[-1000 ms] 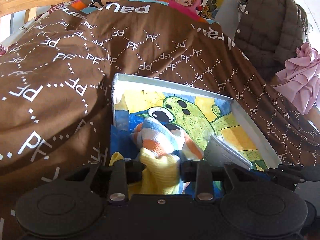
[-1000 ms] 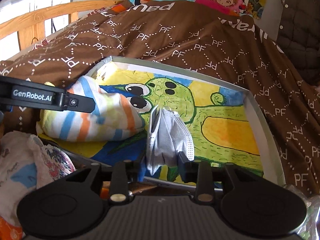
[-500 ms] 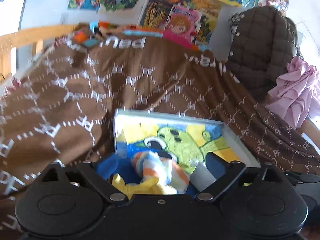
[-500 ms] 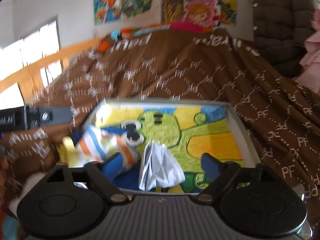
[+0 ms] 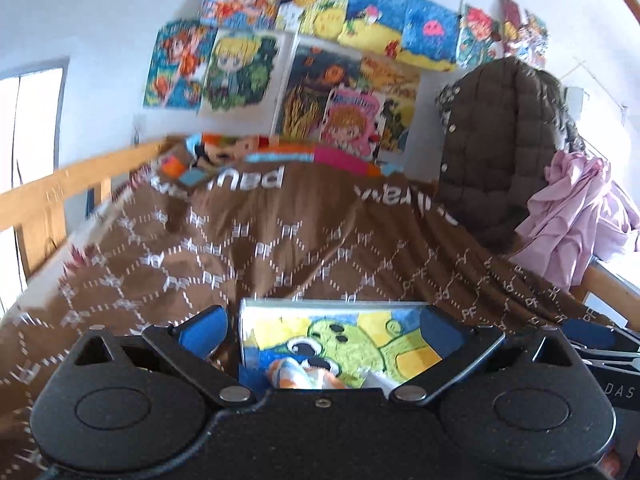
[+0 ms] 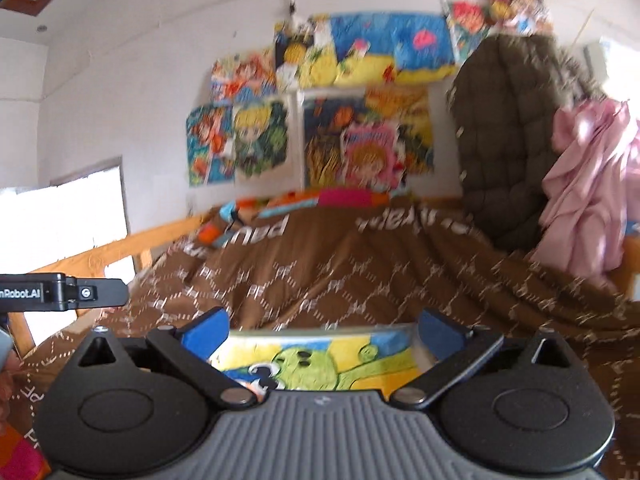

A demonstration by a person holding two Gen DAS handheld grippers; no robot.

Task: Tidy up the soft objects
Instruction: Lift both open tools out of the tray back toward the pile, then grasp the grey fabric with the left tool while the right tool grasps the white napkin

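Both hand-held grippers have let go and drawn back since the earlier frames, where the left one pinched the striped cloth and the right one the grey face mask. Left hand-held gripper (image 5: 322,326): jaws spread wide, blue pads apart, nothing between them. Right hand-held gripper (image 6: 322,326): likewise wide open and empty. Striped cloth (image 5: 300,374): orange, white and blue, lying in the near left part of the shallow box (image 5: 332,303), partly hidden behind the left gripper body. A pale corner just right of the cloth may be the mask; this cannot be confirmed. The box floor bears a green cartoon figure on yellow and blue. The box rests on the bed, on a brown blanket (image 5: 280,240) printed with "PF" lettering. Beyond: wooden bed rail (image 5: 52,196), drawings on the wall (image 5: 320,60), brown quilted coat (image 5: 496,144), pink garment (image 5: 572,216). The right view is motion-blurred.
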